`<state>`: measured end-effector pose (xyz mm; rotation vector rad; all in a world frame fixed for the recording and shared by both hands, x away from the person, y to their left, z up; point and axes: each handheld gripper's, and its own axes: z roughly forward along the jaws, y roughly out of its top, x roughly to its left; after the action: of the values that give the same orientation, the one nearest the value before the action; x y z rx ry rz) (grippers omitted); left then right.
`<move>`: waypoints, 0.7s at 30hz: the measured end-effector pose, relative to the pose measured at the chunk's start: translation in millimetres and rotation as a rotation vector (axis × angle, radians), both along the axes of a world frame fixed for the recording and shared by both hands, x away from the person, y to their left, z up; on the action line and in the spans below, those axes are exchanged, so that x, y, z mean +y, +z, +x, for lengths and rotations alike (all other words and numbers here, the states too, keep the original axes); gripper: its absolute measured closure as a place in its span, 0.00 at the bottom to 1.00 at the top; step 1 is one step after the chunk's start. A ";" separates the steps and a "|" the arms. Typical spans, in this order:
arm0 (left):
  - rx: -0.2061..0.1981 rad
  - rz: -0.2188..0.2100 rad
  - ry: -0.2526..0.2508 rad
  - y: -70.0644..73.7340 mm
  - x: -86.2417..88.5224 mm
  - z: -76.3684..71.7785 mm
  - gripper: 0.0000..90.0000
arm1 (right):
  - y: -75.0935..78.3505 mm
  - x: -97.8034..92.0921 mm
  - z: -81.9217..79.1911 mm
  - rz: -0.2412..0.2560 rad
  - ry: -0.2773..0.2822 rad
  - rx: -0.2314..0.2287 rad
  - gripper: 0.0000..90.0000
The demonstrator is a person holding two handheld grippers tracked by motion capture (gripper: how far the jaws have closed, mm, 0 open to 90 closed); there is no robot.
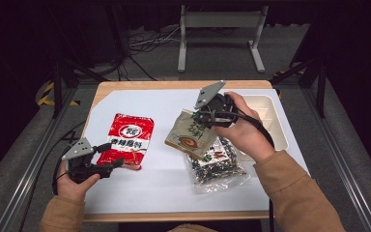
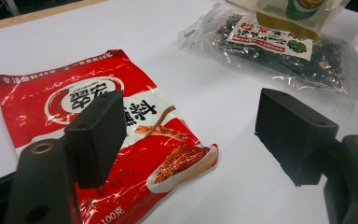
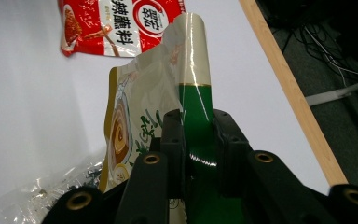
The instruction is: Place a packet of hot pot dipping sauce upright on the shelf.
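White paper covers the wooden table (image 1: 125, 87) under dark studio surroundings. Left of the raised beige pouch (image 1: 189, 133), the red seasoning packet (image 1: 128, 139) lies flat, and the left gripper (image 1: 111, 164) hovers at its near edge, jaws spread wide with nothing between them. At centre, the right gripper (image 1: 200, 117) is clamped on the beige pouch's top edge, lifting it clear of the table and partly over the clear bag of dark dried goods (image 1: 217, 162). Right of the pouch sits a cream tray (image 1: 280, 130). The grip takes only a thin strip of film, so the pouch could likely slip free or swing and drag the clear bag.
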<state>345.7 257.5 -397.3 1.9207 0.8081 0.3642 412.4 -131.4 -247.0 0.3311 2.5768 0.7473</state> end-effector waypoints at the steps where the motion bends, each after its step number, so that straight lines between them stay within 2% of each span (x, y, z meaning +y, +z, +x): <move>1: 0.000 0.000 0.001 0.0 0.1 -0.1 0.28 | 1.2 -2.3 0.6 0.002 -0.009 -0.009 0.85; 9: 0.002 -0.002 0.005 -0.2 0.8 -0.3 0.28 | 11.1 -22.9 4.7 0.004 -0.050 -0.052 0.85; 21: 0.004 -0.008 0.010 -0.5 1.7 -0.3 0.28 | 24.9 -52.4 11.1 0.013 -0.109 -0.084 0.85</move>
<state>345.4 259.2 -397.7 1.9106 0.8212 0.3630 423.5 -183.8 -222.1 0.4316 2.4541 0.7234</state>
